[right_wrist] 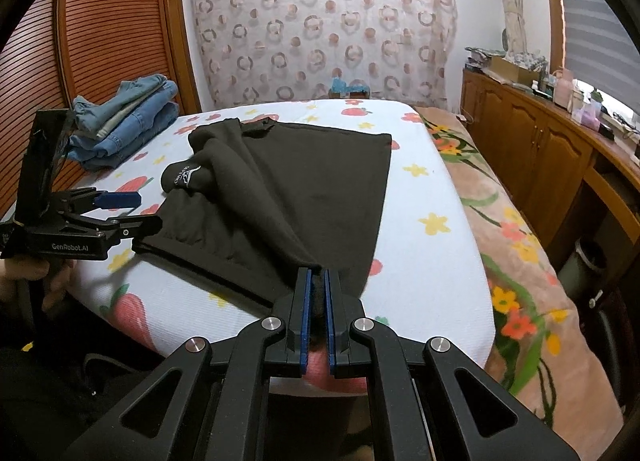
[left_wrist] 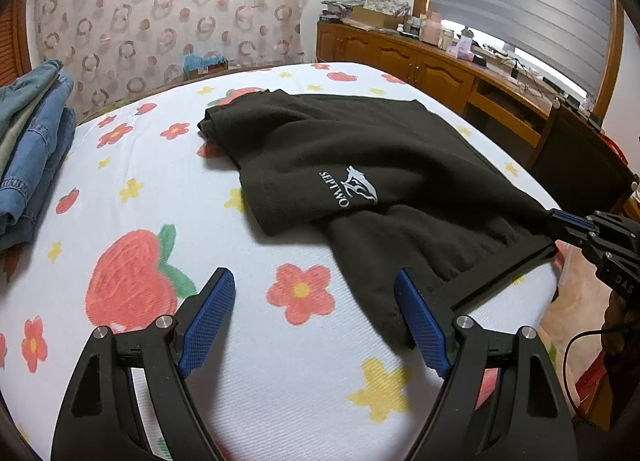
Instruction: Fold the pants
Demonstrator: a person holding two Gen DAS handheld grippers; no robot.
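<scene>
Black pants (left_wrist: 360, 149) (right_wrist: 300, 181) with a white logo (left_wrist: 352, 191) lie partly folded on the flowered bed sheet (left_wrist: 160, 189) (right_wrist: 432, 261). My right gripper (right_wrist: 316, 273) (left_wrist: 554, 223) is shut on the near corner of the pants at the bed's edge, with black cloth pinched between its blue pads. Just over the sheet my left gripper (left_wrist: 314, 281) (right_wrist: 148, 211) stands open. Its right finger (left_wrist: 416, 313) is beside the other near corner of the pants, and nothing lies between the pads. A hand (right_wrist: 36, 273) holds the left gripper's handle.
A stack of folded jeans (left_wrist: 32, 149) (right_wrist: 128, 121) sits at the bed's far left. A wooden cabinet (left_wrist: 400, 57) (right_wrist: 540, 149) with clutter on top runs along the right wall. A floral blanket (right_wrist: 520, 261) hangs over the bed's right side. A patterned curtain (right_wrist: 320, 29) is behind the bed.
</scene>
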